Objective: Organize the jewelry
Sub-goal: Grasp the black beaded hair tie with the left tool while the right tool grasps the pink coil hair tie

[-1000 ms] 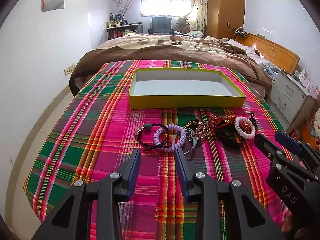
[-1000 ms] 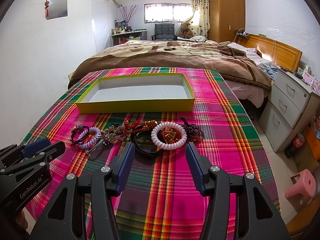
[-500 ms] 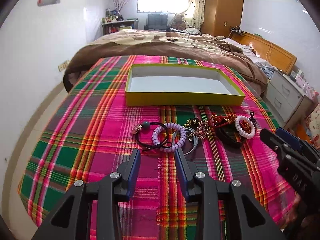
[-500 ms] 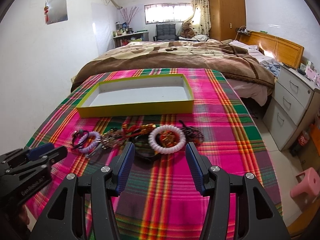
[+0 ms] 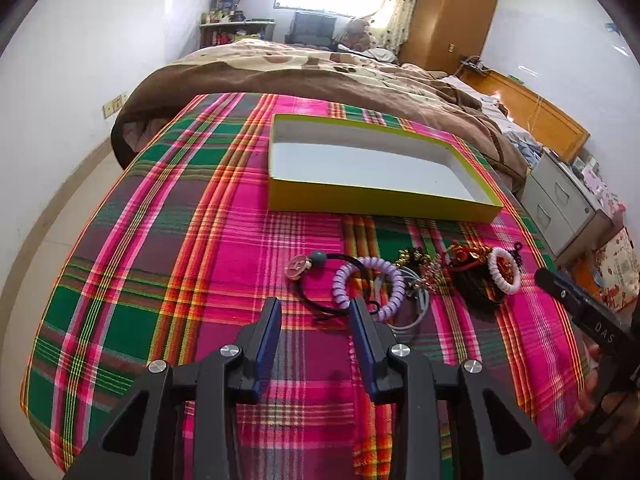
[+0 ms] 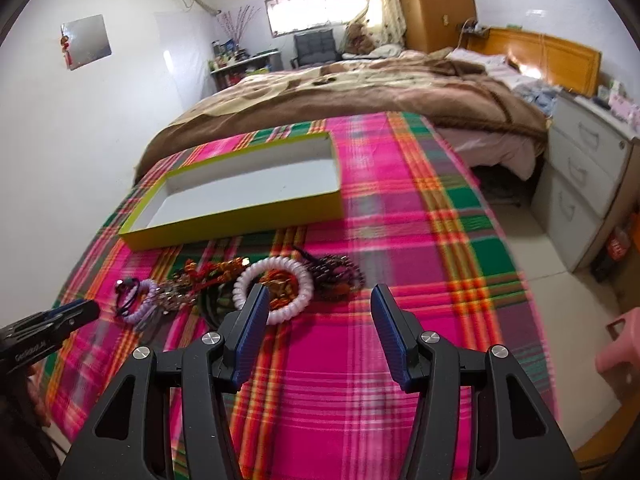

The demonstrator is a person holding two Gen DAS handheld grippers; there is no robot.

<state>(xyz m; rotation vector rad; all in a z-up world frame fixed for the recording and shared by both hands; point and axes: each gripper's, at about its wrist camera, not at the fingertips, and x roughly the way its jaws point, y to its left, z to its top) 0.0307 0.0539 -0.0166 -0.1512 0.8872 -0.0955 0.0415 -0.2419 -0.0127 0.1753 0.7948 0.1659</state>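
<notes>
A row of jewelry lies on the plaid cloth [image 5: 240, 240] in front of a shallow yellow box [image 5: 380, 200] with a white inside. From the left: a black hair tie with a gold charm [image 5: 298, 268], a lilac spiral bracelet [image 5: 368, 286], a beaded tangle [image 5: 424, 270], a black band [image 5: 476, 292], a white spiral bracelet [image 5: 505, 274]. My left gripper [image 5: 316, 312] is open, just short of the black hair tie. My right gripper [image 6: 316, 300] is open; the white spiral bracelet [image 6: 276, 292] lies by its left finger. The yellow box [image 6: 240, 216] is beyond.
A bed with a brown blanket [image 5: 320, 72] lies behind the table. A grey drawer unit [image 6: 588, 176] and a pink stool [image 6: 620, 344] stand on the right. The other gripper shows at each view's edge, in the left wrist view [image 5: 580, 312] and right wrist view [image 6: 48, 328].
Both grippers have moved forward and tilted toward the jewelry row. The left one has neared the hair tie; the right one has swung right of the white bracelet. Jaws stay open.
</notes>
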